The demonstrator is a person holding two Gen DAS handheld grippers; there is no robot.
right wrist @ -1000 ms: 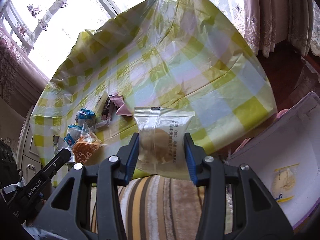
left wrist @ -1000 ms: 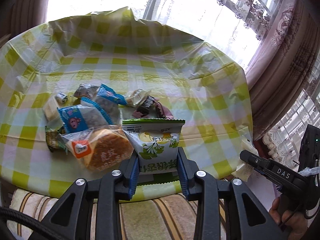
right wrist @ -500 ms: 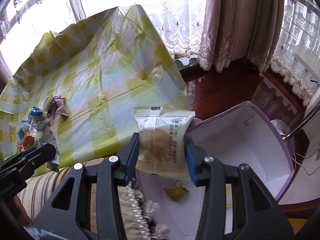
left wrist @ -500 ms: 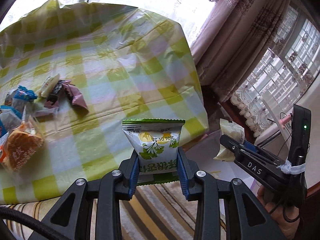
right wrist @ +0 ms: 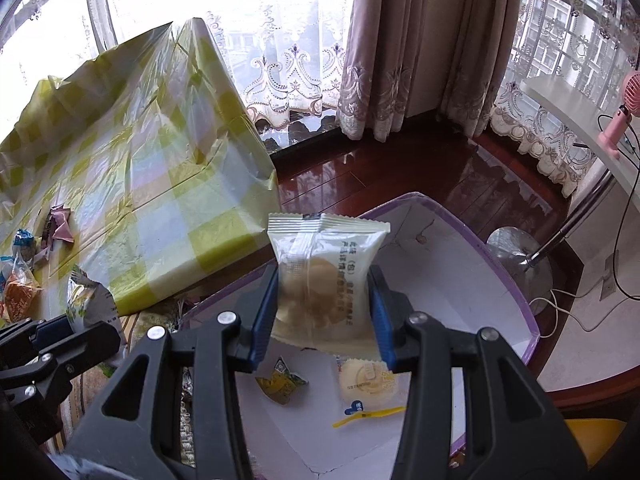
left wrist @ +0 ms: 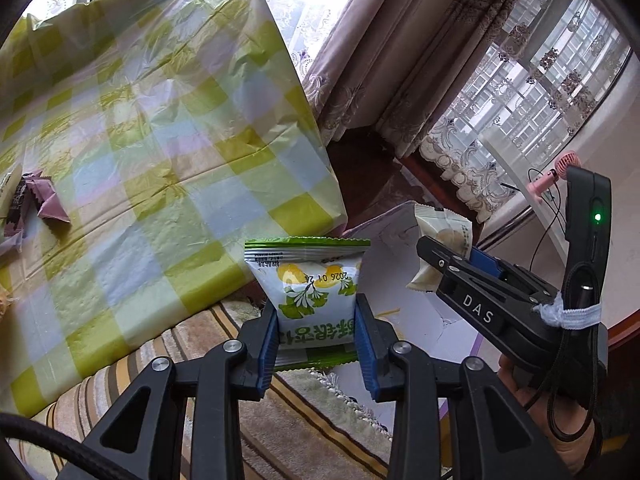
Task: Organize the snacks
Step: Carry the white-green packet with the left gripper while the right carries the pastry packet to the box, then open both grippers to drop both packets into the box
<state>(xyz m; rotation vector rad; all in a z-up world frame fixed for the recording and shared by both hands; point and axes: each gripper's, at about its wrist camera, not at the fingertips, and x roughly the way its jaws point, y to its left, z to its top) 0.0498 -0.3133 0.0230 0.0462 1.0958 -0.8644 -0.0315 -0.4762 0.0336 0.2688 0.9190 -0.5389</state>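
Note:
My left gripper is shut on a green and white snack packet and holds it off the table's right edge, by the white box. My right gripper is shut on a pale cake packet and holds it above the open white box with purple rim. The box holds a round cake packet and a small yellow packet. The right gripper with its packet also shows in the left wrist view, and the left gripper's packet in the right wrist view.
The table with a green checked cloth lies left, with brown wrappers on it. More snacks lie at its near left. A striped cushion is below. Curtains, dark wood floor and a fan stand lie beyond.
Both grippers have swung right, away from the snack pile on the table, carrying their packets. The right gripper now hangs over the open box, and the left is beside it.

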